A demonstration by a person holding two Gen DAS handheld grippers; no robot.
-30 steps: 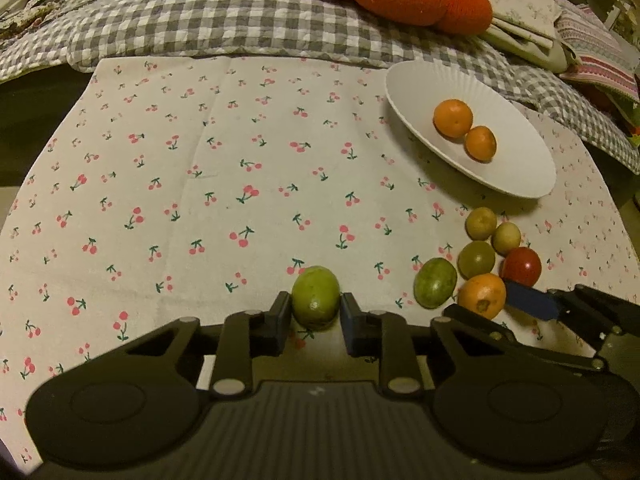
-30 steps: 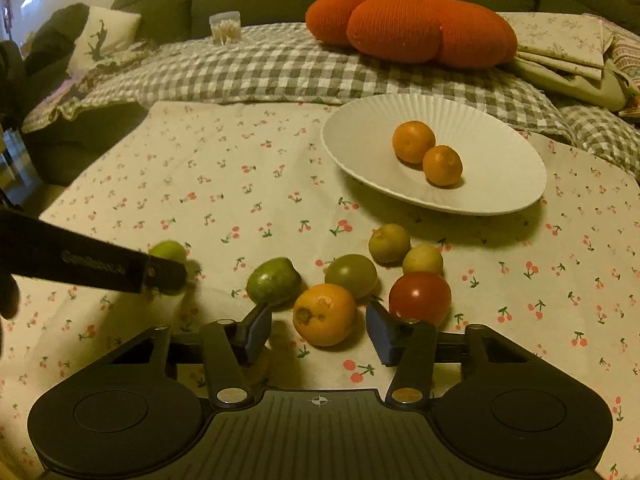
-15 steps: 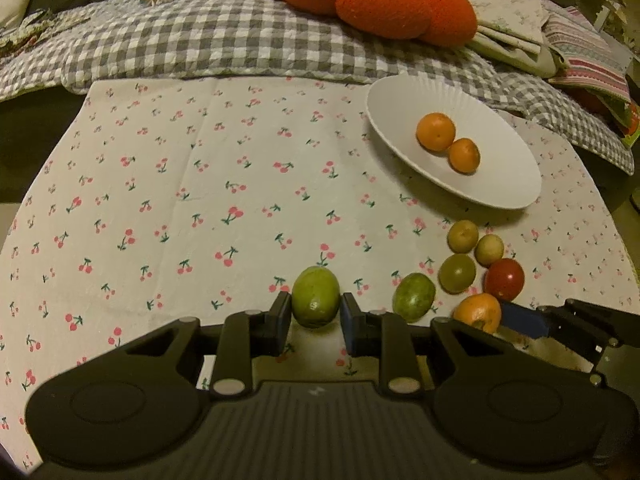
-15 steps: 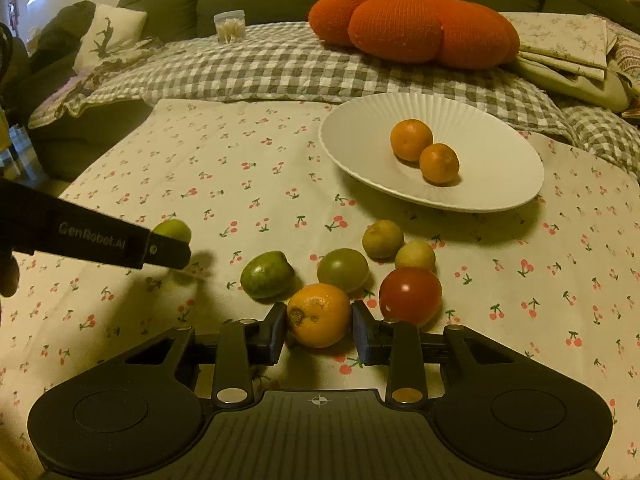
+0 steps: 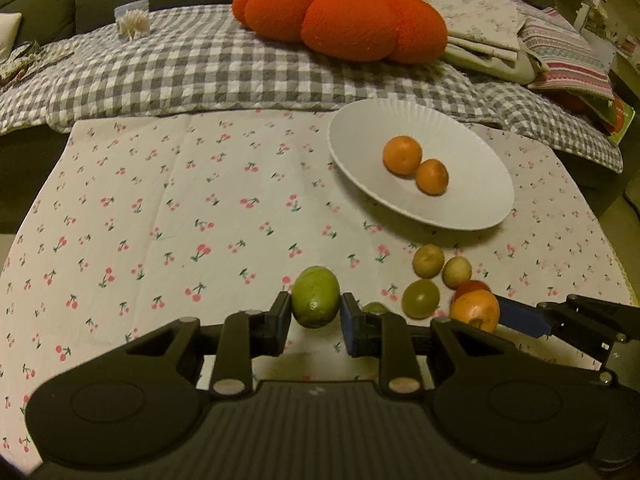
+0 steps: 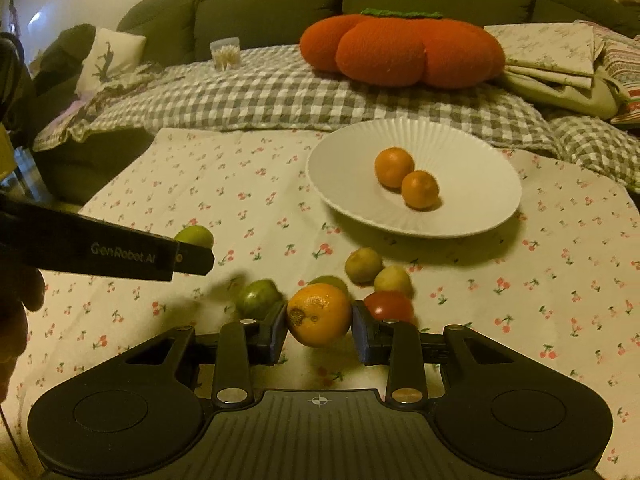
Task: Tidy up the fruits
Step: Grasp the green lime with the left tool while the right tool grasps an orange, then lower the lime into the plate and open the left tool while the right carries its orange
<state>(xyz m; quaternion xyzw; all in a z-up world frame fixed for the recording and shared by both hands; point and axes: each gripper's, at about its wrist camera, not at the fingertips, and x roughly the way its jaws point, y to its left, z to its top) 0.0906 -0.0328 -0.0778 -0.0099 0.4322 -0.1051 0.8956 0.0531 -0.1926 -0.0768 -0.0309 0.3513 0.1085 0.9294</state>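
My left gripper (image 5: 315, 312) is shut on a green fruit (image 5: 315, 297) and holds it above the cherry-print cloth. My right gripper (image 6: 319, 322) is shut on an orange (image 6: 319, 315), lifted just off the cloth; it also shows in the left wrist view (image 5: 475, 311). A white plate (image 6: 472, 184) at the back right holds two small oranges (image 6: 394, 167) (image 6: 420, 190). A green fruit (image 6: 258, 298), a red tomato (image 6: 390, 306), and small yellow-green fruits (image 6: 363, 265) (image 6: 393, 280) lie on the cloth in front of the plate.
The table is covered by a cherry-print cloth (image 5: 180, 208). Behind it a checked blanket (image 6: 260, 96) lies on a sofa with an orange pumpkin cushion (image 6: 400, 52) and folded fabrics (image 6: 560, 60). The left gripper's finger (image 6: 120, 252) reaches in from the left.
My right gripper closed on the orange and raised it off the cloth. My left gripper lifted with the green fruit, so the view shows more of the sofa.
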